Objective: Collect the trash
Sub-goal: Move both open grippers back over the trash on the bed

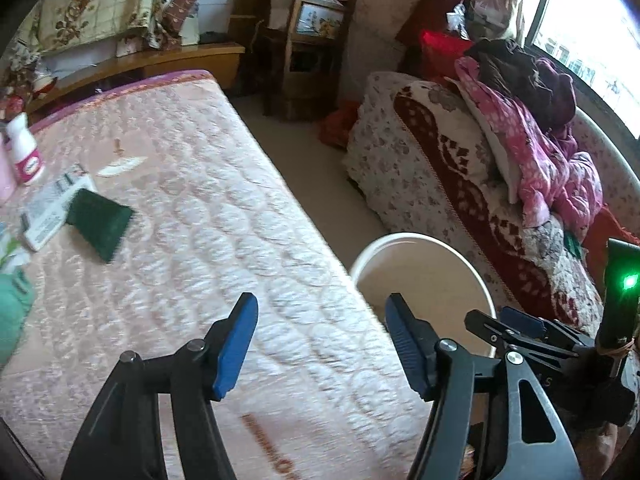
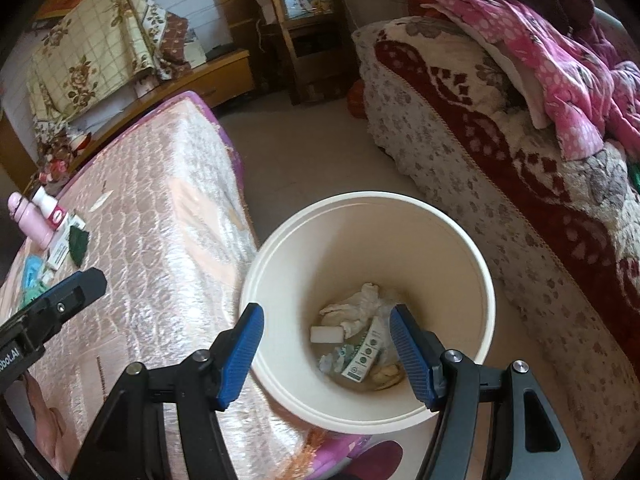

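Right gripper (image 2: 326, 344) hangs directly over the white bin (image 2: 472, 248), blue fingers spread wide with nothing between them. Down in the bin sits the trash: crumpled white tissue (image 2: 354, 306), a small white block (image 2: 327, 335), and a green-and-white printed packet (image 2: 362, 356) lying tilted beside something yellowish, too dim to identify. The bin stands on the floor between the pink quilted mattress (image 2: 160, 240) and the floral-covered bed (image 2: 520, 200), its rim touching the mattress edge.

Left gripper (image 1: 320, 340) is over the mattress (image 1: 240, 220) near its corner, fingers equally wide, empty. From there only the bin's (image 1: 420, 240) upper rim shows; its contents are hidden. Far along the mattress lie a dark green pad (image 1: 100, 222) resting partly on printed paper (image 1: 52, 204), a white bottle with a pink label (image 1: 26, 152), and a flat white scrap (image 1: 120, 166). A teal thing (image 1: 12, 312) at the frame's edge is cut off and blurred.
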### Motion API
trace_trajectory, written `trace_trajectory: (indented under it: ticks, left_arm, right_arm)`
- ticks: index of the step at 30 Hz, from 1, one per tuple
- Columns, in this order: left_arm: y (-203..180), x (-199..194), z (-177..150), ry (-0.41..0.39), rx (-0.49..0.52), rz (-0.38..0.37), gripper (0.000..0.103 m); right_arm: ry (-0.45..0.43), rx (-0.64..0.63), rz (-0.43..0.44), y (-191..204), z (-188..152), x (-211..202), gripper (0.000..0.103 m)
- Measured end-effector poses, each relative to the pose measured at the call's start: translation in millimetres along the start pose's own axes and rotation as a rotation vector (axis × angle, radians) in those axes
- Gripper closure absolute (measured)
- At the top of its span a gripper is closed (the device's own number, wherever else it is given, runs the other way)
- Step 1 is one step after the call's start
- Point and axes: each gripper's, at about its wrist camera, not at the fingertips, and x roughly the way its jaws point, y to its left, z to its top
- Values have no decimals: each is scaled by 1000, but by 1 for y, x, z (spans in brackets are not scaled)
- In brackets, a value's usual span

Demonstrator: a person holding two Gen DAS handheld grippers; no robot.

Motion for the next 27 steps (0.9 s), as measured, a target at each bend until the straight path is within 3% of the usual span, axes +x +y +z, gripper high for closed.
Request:
trace_trajectory:
  ticks: [11, 27]
  left_arm:
    - [77, -46, -18, -55, -41, 125, 29]
    - [211, -102, -39, -77, -192, 322, 29]
  right_arm:
    - [22, -112, 95, 69, -4, 6, 34]
    - [73, -374, 236, 218, -11, 32, 33]
